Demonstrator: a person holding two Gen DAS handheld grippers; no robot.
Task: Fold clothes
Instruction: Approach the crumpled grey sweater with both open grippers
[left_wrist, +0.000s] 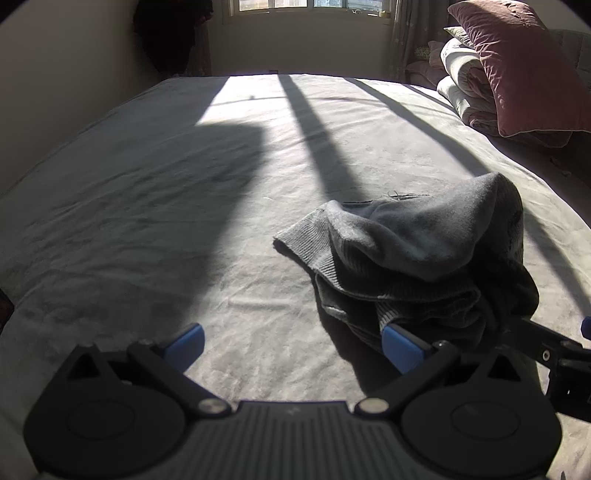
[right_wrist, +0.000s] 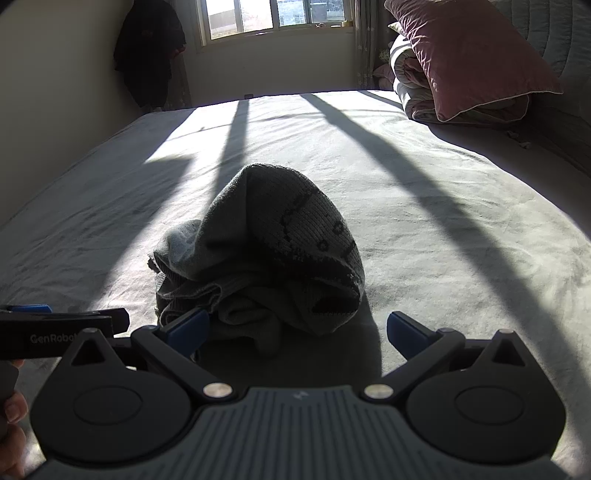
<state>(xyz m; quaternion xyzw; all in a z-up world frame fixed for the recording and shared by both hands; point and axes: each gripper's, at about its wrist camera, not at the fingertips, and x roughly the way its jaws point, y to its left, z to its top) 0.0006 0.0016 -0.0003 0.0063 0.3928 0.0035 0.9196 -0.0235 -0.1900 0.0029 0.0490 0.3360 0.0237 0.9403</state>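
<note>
One crumpled grey knitted garment (left_wrist: 417, 266) is seen at four o'clock in the left wrist view, heaped on the pale grey bed sheet (left_wrist: 184, 221); the left tongs (left_wrist: 291, 343) are spread wide, empty. In the right wrist view the garment (right_wrist: 266, 251) lies ahead at twelve o'clock, the right tongs (right_wrist: 297, 332) gaping and empty. Folding is judged unstarted; an edge must be gripped and spread flat.

right gripper (right_wrist: 297, 334) wide apart | grey sweater (right_wrist: 266, 251) bunched on bed (right_wrist: 443, 206)
</note>
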